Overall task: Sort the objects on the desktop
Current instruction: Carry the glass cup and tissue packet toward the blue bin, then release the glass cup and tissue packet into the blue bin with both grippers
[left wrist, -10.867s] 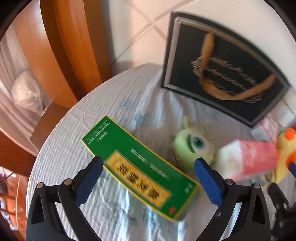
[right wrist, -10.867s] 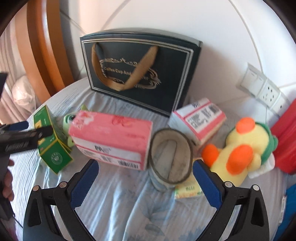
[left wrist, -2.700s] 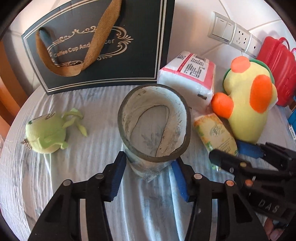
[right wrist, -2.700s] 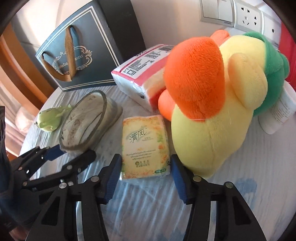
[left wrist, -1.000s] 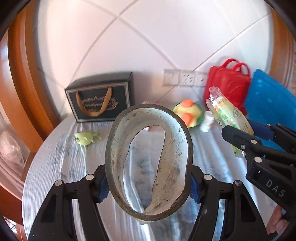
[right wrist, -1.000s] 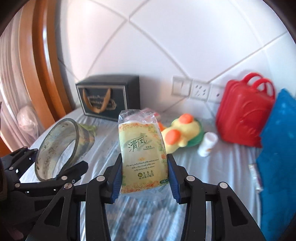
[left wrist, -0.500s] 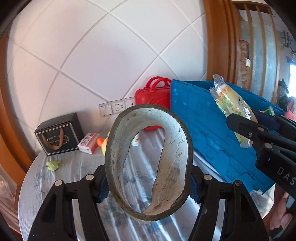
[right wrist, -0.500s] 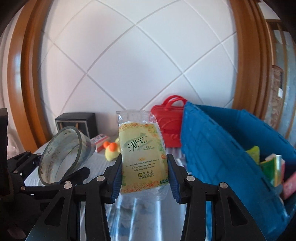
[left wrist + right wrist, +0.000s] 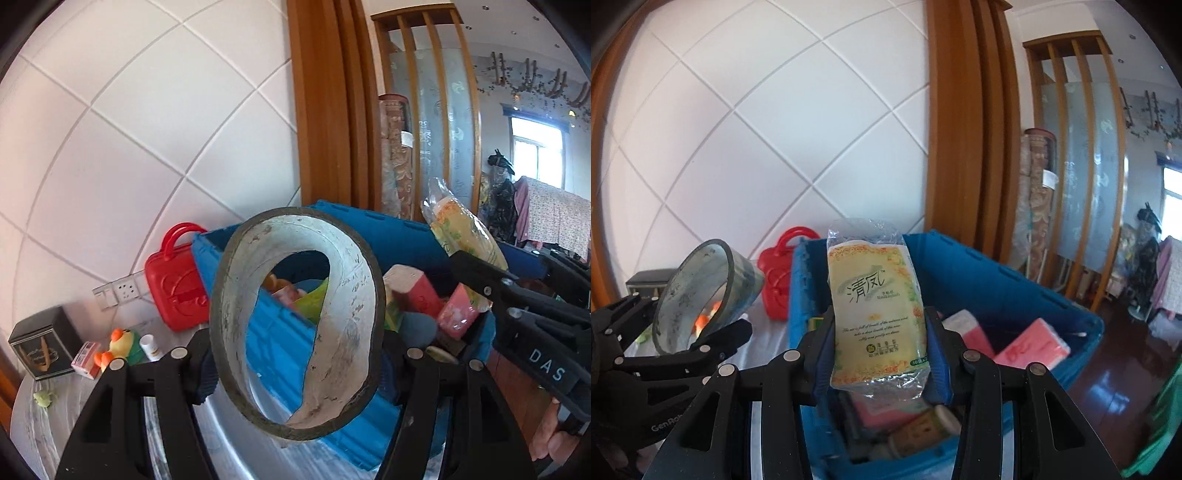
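My left gripper (image 9: 297, 363) is shut on a grey roll of tape (image 9: 343, 325), squeezed into an oval and held in the air by the near wall of the blue crate (image 9: 284, 343). It also shows in the right wrist view (image 9: 701, 291). My right gripper (image 9: 881, 354) is shut on a yellow tissue pack (image 9: 877, 314), held upright above the blue crate (image 9: 997, 280). The pack also shows in the left wrist view (image 9: 461, 229). The crate holds several pink packs (image 9: 1030, 347) and other items.
A red toy case (image 9: 173, 280) stands against the tiled wall beside the crate. Further left on the table are a yellow plush duck (image 9: 118, 345), a white bottle (image 9: 151, 347), a pink-and-white pack (image 9: 85, 354), a dark gift bag (image 9: 40, 343) and a small green plush (image 9: 42, 397).
Both grippers have swung right with their loads, away from the table's left side and up to the blue crate, whose contents now show.
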`<control>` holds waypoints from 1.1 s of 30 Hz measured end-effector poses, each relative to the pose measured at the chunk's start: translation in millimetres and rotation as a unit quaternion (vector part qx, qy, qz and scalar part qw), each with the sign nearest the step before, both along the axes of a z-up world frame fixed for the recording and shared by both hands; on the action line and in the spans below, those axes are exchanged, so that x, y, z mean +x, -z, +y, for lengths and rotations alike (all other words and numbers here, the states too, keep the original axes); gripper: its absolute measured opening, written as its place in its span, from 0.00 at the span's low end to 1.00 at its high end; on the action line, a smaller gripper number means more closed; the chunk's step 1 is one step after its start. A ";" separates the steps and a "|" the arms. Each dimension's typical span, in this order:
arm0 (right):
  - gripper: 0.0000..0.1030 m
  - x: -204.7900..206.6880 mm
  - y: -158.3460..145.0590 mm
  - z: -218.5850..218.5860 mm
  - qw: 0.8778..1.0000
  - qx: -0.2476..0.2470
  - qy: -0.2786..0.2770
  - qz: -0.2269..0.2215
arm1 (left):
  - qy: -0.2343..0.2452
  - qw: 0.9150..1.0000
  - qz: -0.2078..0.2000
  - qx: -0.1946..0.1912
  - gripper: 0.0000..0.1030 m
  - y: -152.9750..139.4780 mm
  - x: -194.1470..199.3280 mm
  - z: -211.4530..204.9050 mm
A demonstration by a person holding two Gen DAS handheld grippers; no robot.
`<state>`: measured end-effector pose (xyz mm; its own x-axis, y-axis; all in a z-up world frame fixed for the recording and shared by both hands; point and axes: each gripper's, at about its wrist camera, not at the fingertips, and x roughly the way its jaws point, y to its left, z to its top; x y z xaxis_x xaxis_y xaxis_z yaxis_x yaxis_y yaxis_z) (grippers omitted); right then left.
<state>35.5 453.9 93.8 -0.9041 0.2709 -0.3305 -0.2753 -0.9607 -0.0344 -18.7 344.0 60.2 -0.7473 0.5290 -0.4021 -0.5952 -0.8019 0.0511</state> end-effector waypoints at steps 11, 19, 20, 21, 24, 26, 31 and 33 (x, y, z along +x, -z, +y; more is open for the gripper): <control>0.42 -6.3 -4.1 76.0 0.998 0.023 0.050 -0.010 | 0.047 0.998 -0.001 -0.032 0.64 2.8 4.2 83.2; 0.95 -15.1 3.3 99.9 0.997 0.034 0.075 -0.015 | 0.041 0.998 -0.012 -0.037 0.74 3.0 -2.3 94.4; 0.99 -13.0 2.5 100.4 0.996 0.037 0.079 -0.010 | 0.039 0.999 -0.009 -0.035 0.76 2.2 -1.8 94.4; 1.00 -11.5 1.0 101.0 0.996 0.039 0.082 -0.008 | 0.037 0.999 -0.005 -0.034 0.77 0.6 -0.7 94.0; 1.00 -7.9 -2.2 104.2 0.995 0.038 0.091 -0.006 | 0.034 0.999 0.001 -0.029 0.80 -4.0 2.8 89.5; 1.00 -4.7 -4.7 104.9 0.995 0.034 0.094 -0.006 | 0.030 0.999 0.003 -0.025 0.82 -7.4 5.7 84.1; 1.00 8.3 -9.6 101.0 0.995 0.021 0.095 0.001 | 0.015 1.000 0.005 -0.011 0.86 -13.2 13.4 62.8; 1.00 14.0 -12.0 96.0 0.996 0.017 0.090 0.005 | 0.009 1.000 -0.001 -0.004 0.86 -14.4 13.5 52.5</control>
